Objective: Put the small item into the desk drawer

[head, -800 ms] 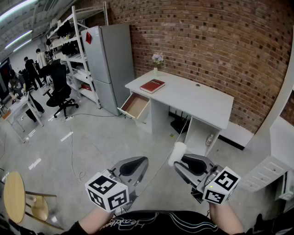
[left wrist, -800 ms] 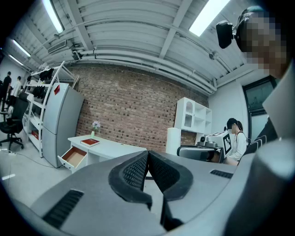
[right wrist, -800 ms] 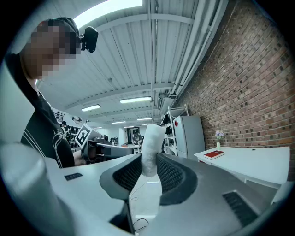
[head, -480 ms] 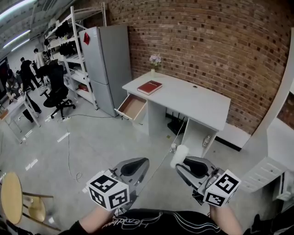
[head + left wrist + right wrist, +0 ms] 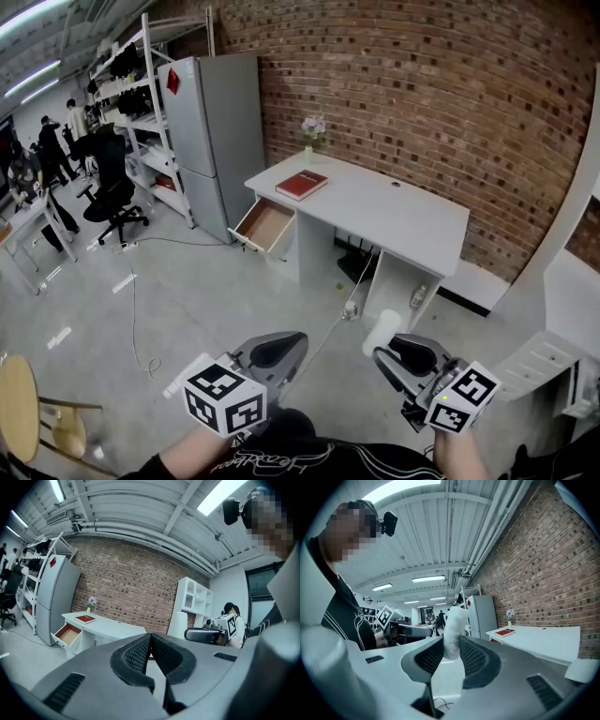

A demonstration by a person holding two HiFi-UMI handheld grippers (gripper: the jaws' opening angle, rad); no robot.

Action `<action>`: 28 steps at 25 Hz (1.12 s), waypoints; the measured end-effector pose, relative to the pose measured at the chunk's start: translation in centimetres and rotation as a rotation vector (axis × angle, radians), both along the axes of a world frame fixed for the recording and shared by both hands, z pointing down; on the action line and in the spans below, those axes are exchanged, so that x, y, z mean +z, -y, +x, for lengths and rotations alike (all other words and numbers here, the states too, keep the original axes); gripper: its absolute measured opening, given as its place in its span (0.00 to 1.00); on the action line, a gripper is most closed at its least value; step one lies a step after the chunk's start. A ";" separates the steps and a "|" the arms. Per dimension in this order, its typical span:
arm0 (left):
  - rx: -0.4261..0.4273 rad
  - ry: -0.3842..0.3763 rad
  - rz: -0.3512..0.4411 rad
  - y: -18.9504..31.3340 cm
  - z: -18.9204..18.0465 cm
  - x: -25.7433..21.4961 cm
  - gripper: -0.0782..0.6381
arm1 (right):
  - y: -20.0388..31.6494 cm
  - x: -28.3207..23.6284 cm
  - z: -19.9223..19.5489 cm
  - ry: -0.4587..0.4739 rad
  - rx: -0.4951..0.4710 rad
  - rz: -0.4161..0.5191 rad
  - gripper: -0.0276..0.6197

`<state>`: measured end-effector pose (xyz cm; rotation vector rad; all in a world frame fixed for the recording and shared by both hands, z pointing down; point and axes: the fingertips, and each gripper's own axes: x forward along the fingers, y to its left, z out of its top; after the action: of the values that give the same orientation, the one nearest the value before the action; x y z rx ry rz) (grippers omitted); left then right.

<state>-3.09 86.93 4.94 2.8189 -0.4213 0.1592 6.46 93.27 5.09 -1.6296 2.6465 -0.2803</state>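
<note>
My right gripper [image 5: 396,349] [image 5: 451,652] is shut on a small white cylinder [image 5: 382,331] [image 5: 453,630], which sticks up past the jaw tips. My left gripper [image 5: 286,345] [image 5: 149,652] is shut and holds nothing. Both hang low in the head view, well short of the white desk [image 5: 375,211]. The desk's drawer [image 5: 263,224] [image 5: 68,634] stands pulled out at its left end, showing a bare brown bottom. A red book [image 5: 301,184] [image 5: 505,632] and a small vase of flowers [image 5: 310,138] rest on the desk top.
A grey fridge [image 5: 208,131] and metal shelves [image 5: 136,122] stand left of the desk. A cable [image 5: 141,319] trails over the grey floor. An office chair [image 5: 108,192] and people are at far left, a wooden stool [image 5: 26,403] at lower left, white drawers [image 5: 544,361] at right.
The view has drifted closer toward the desk. Both grippers sit lower in the head view, and the right one has shifted right with the cylinder still held.
</note>
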 end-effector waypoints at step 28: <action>-0.004 -0.001 -0.163 42.7 18.8 6.8 0.14 | 41.8 7.3 17.9 -0.021 0.018 -0.191 0.23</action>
<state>15.74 44.23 11.72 2.6581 -0.3943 0.1827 24.36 51.47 12.41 -1.7152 2.6923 -0.5337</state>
